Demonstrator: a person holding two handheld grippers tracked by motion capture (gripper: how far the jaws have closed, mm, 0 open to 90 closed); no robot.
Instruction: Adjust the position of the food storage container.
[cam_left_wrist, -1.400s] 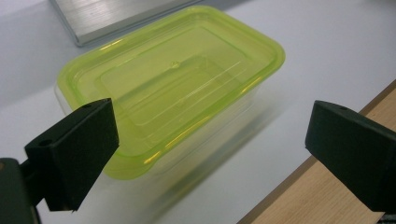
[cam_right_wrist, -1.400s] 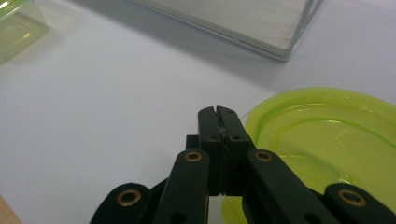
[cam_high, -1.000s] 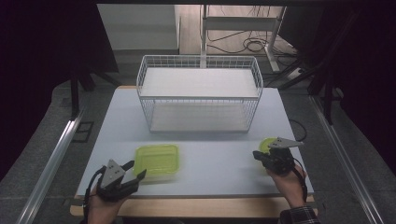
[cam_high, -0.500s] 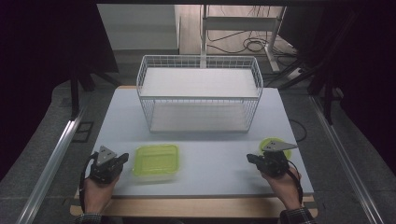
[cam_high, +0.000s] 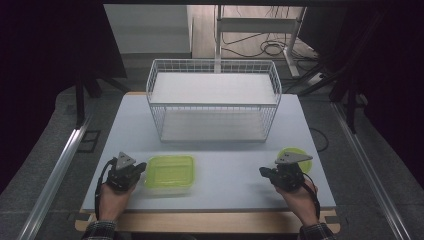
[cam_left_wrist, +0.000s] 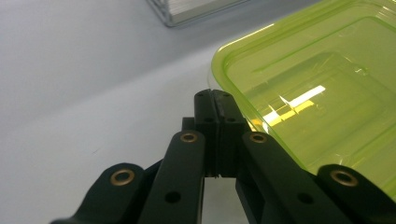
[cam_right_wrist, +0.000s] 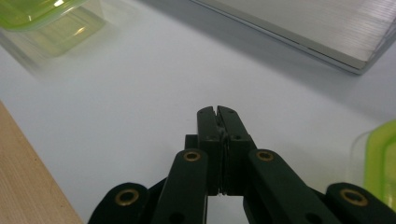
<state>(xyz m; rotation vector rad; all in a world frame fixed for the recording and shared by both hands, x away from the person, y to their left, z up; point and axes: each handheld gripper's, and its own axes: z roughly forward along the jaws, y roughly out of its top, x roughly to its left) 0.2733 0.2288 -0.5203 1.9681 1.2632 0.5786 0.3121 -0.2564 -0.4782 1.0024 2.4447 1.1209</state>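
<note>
A yellow-green see-through rectangular container lies on the white table near the front left. My left gripper is shut, its tips right at the container's left edge. In the left gripper view the closed jaws end beside the container's rim with nothing held between them. My right gripper is shut too, low over bare table at the front right and pointing left. A round yellow-green container sits just behind it, and its edge shows in the right gripper view beside the closed right gripper.
A white wire basket stands across the middle back of the table; its base appears in the right gripper view. A wooden strip runs along the table's front edge. Bare table lies between the two grippers.
The left gripper shifted left and away from the front edge, then back right to the rectangular container's left edge. The right gripper drifted slightly left and toward the front edge.
</note>
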